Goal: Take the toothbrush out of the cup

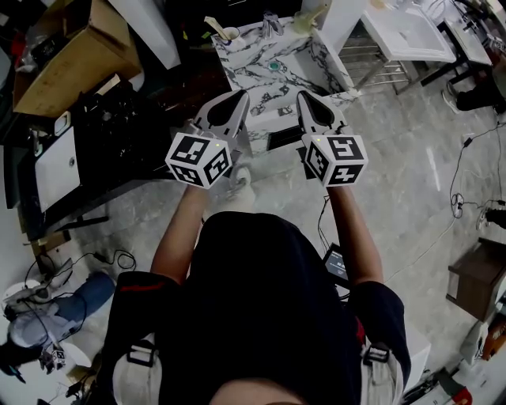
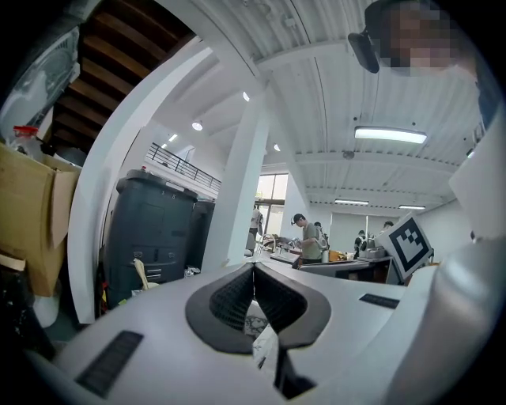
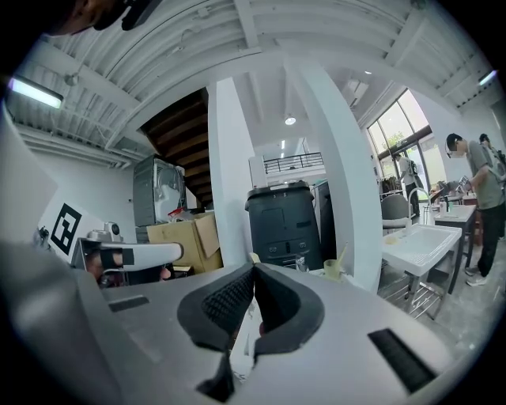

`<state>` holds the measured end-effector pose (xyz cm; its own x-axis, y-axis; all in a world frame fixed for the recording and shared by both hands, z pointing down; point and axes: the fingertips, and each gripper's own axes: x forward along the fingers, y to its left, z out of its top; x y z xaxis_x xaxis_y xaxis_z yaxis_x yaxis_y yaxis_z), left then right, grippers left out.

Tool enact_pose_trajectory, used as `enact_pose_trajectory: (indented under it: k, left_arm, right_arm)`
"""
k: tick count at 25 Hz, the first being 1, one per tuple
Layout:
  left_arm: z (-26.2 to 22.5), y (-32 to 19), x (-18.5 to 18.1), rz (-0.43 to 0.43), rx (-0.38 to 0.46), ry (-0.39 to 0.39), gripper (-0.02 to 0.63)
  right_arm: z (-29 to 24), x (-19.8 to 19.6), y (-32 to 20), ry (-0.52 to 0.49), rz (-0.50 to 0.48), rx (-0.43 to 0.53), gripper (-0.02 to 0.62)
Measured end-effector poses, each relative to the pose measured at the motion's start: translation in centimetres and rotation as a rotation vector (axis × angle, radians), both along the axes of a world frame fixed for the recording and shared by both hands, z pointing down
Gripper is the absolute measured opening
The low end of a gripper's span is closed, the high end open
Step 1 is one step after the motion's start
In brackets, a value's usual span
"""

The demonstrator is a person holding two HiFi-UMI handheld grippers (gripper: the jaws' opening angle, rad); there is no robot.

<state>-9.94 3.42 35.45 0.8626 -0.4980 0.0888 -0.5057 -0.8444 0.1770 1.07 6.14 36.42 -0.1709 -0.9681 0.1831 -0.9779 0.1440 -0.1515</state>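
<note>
My left claw (image 1: 241, 96) and right claw (image 1: 303, 96) are both pressed together and empty at mid-frame, while the toothbrush (image 1: 213, 25) leans in the cup (image 1: 230, 34) on the marble tabletop (image 1: 296, 75) at top centre.

Cardboard box (image 1: 63, 59) at upper left, marble-patterned counter (image 1: 296, 79), white sink (image 1: 403, 32), perhaps cables (image 1: 456, 202) on floor (image 1: 411, 158)

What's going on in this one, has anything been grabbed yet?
Not yet. A person stands before a marble-patterned counter, holding the left gripper and the right gripper side by side. Both have their jaws closed on nothing. The cup stands at the counter's far left corner with the toothbrush in it, well beyond both grippers and untouched.
</note>
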Motion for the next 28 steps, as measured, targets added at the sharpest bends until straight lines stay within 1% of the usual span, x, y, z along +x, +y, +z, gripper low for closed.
enact_pose_trajectory:
  k: [8, 20, 28]
  left_arm:
    - [0.1, -6.5, -0.5, 0.005, -0.024, 0.001, 0.012]
    - [1.3, -15.6, -0.8, 0.047, -0.056, -0.01, 0.013]
    - [2.4, -19.1, 0.4, 0.103, -0.066, -0.033, 0.014]
  right_arm:
    - [0.1, -0.4, -6.5, 0.005, 0.001, -0.026, 0.034]
    - [0.5, -1.4, -15.3, 0.014, 0.021, -0.053, 0.034]
    - [1.1, -0.7, -19.1, 0.01, 0.053, -0.07, 0.034]
